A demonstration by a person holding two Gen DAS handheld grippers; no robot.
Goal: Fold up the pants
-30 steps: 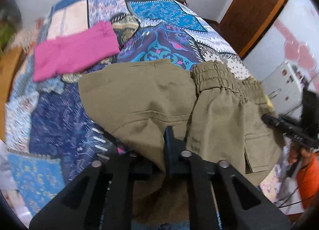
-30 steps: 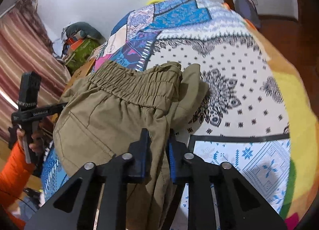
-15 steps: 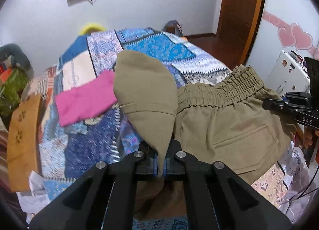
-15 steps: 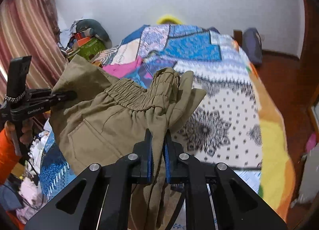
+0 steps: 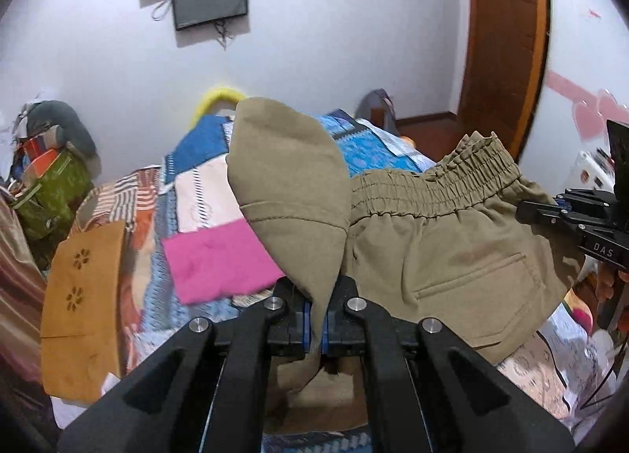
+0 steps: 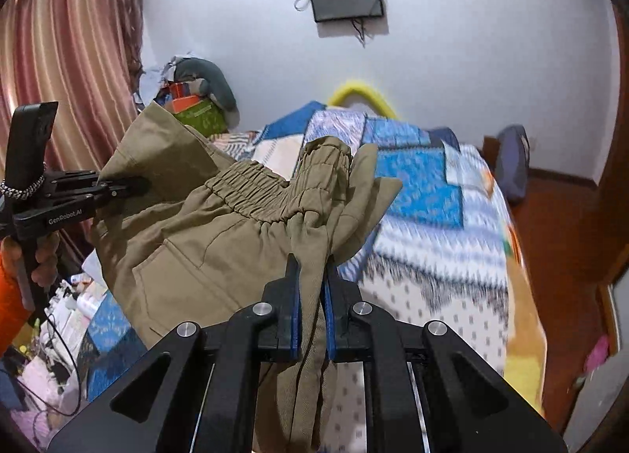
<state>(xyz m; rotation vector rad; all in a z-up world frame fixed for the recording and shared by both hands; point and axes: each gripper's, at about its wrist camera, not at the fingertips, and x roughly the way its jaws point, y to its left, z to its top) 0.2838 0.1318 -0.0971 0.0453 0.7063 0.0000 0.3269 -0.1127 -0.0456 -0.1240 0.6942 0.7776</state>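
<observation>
The left gripper (image 5: 317, 319) is clamped on a rounded flap of the olive pants (image 5: 452, 252); the right gripper (image 6: 312, 307) is pinched on a bunched fold by the elastic waistband (image 6: 251, 193). The pants hang stretched between the 2 grippers above the patchwork bedspread (image 6: 424, 193), long axis running gripper to gripper, neither hand nearer. My guess: the next move lays them flat on the bedspread. Against 1 second ago, both grippers have risen and the pants have left the bedspread; the pink cloth (image 5: 220, 260) lies where it did.
</observation>
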